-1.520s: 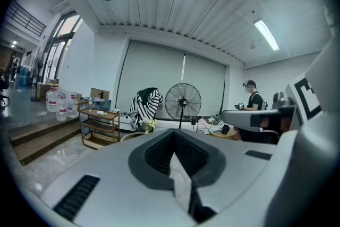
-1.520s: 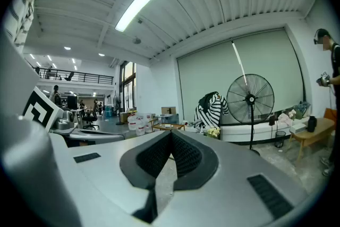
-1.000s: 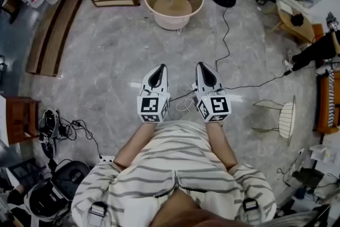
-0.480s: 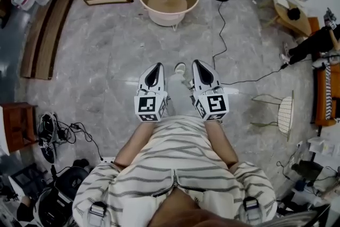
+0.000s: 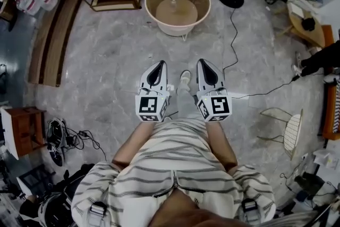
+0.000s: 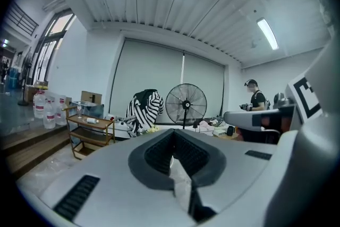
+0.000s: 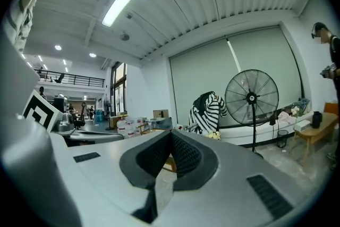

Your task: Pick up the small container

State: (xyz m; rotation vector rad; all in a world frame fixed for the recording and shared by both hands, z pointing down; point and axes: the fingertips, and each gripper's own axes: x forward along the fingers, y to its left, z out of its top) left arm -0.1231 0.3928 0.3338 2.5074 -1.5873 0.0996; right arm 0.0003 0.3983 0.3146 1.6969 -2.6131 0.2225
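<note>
We have stepped forward since a second ago: the round desk [image 5: 147, 8] at top centre sits nearer, and our shoe [image 5: 184, 76] now shows between the grippers. The left gripper [image 5: 158, 64] and right gripper [image 5: 204, 61], side by side at mid-frame, are both clenched on nothing. The small container [image 5: 173, 3] stands on that desk, well apart from both.
</note>
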